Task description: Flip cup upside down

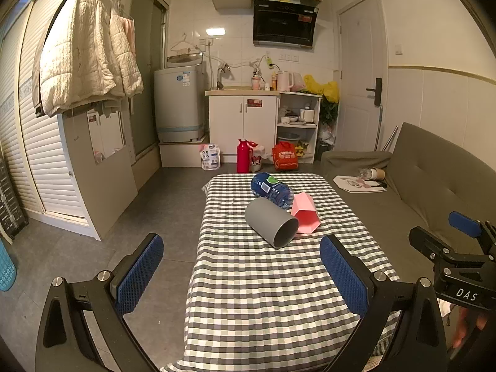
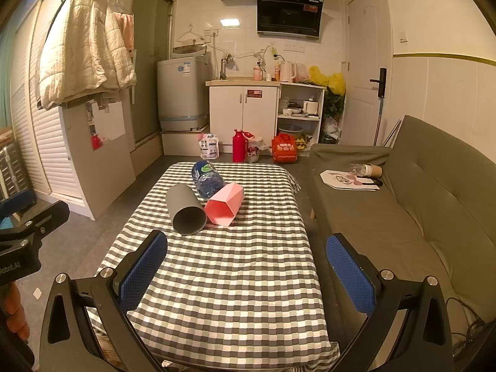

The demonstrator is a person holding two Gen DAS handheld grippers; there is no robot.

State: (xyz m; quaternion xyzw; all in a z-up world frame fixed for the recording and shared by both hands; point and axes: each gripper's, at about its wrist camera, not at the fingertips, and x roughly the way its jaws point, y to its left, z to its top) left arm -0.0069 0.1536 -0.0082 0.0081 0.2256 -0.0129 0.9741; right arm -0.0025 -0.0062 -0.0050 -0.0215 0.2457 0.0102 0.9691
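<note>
Grey cup [image 2: 186, 210] on its side, mouth toward camera, seemingly slightly right

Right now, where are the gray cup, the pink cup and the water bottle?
gray cup [image 1: 268, 221]: left wrist view, on its side wall.
pink cup [image 2: 223, 204]: right wrist view, on its faceted side.
water bottle [image 1: 271, 187]: left wrist view, on its blue body.

Right gripper [image 1: 465, 248]: frame edge is cutting off most of it, jaw state unreadable there. Blue water bottle [image 1: 272, 189]: gray cup [image 1: 271, 223] and pink cup [image 1: 305, 217] are hiding its near end. Shelf dishes [image 2: 294, 111]: too small to identify.
</note>
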